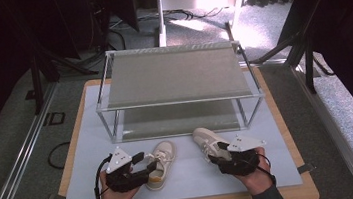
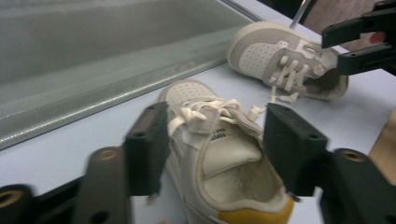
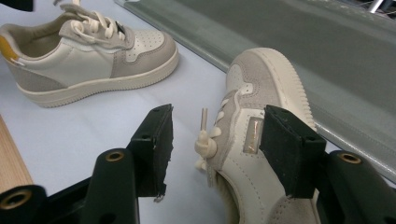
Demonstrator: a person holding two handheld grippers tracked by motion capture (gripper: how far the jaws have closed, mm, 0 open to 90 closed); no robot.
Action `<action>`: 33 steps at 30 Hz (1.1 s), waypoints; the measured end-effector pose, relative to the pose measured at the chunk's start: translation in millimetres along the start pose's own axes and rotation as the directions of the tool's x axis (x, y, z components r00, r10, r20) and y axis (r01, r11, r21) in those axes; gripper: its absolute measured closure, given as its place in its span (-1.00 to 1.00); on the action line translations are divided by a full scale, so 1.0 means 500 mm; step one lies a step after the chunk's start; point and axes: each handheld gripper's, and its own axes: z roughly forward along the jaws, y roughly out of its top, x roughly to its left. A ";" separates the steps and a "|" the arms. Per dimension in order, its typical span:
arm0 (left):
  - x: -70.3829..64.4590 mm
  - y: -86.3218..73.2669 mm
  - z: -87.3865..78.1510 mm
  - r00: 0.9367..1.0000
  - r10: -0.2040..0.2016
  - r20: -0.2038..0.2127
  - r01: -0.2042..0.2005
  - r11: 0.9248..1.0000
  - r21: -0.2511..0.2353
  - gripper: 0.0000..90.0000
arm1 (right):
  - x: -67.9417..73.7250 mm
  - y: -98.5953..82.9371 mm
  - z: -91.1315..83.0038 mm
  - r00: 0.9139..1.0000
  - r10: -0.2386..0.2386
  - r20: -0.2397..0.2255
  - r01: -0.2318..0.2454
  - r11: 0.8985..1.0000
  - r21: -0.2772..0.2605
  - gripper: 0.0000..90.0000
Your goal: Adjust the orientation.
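Nearest us on the white mat (image 1: 89,190), our left gripper (image 1: 140,170) holds its jaws spread either side of the left shoe (image 1: 160,164), heel toward us, toe pointing away. Our right gripper (image 1: 219,154) likewise straddles the right shoe (image 1: 207,140), jaws apart. Beyond both stands the two-tier shelf (image 1: 174,74), facing the toes.
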 end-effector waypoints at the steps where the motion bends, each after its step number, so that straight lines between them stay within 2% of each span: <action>1: -0.002 -0.001 0.000 1.000 0.007 0.013 -0.007 1.000 0.004 -0.19 | 0.000 0.000 0.000 1.000 -0.004 -0.002 0.004 1.000 0.001 -0.02; 5: -0.011 -0.007 0.003 0.999 0.018 0.031 -0.019 1.000 0.014 -0.37 | -0.002 0.000 0.001 1.000 -0.009 -0.003 0.009 1.000 0.003 -0.02; 9: -0.012 -0.016 -0.001 0.999 0.037 0.040 -0.038 0.999 0.021 -0.44 | -0.003 -0.003 0.002 1.000 -0.003 -0.028 0.003 1.000 0.007 -0.02; 12: -0.009 -0.023 -0.005 0.998 0.032 0.049 -0.033 0.999 0.024 -0.52 | -0.004 -0.004 0.002 0.999 -0.003 -0.032 0.003 1.000 0.005 -0.02; 16: -0.009 -0.037 0.000 0.999 0.038 0.031 -0.040 0.998 0.056 -0.61 | -0.005 -0.004 0.002 0.999 -0.006 -0.034 0.006 1.000 0.006 -0.04; 18: -0.009 -0.041 0.003 0.998 0.043 0.047 -0.046 0.997 0.066 -0.62 | -0.005 -0.004 0.003 0.999 -0.006 -0.037 0.007 1.000 0.005 -0.04; 22: -0.014 -0.044 0.007 0.997 0.068 0.047 -0.072 0.993 0.091 -0.64 | -0.005 -0.004 0.003 0.999 -0.009 -0.037 0.009 1.000 0.006 -0.05; 25: -0.017 -0.053 0.017 0.995 0.080 0.057 -0.087 0.987 0.132 -0.64 | -0.006 -0.006 0.002 1.000 -0.019 -0.024 0.020 1.000 0.021 -0.08; 30: -0.015 -0.067 0.026 0.995 0.077 0.055 -0.085 0.983 0.164 -0.62 | -0.011 -0.009 -0.004 1.000 -0.021 -0.012 0.021 0.999 0.027 -0.09; 33: -0.019 -0.067 0.033 0.995 0.076 0.065 -0.086 0.983 0.164 -0.56 | -0.014 -0.013 -0.006 1.000 -0.022 -0.017 0.023 0.999 0.024 -0.09</action>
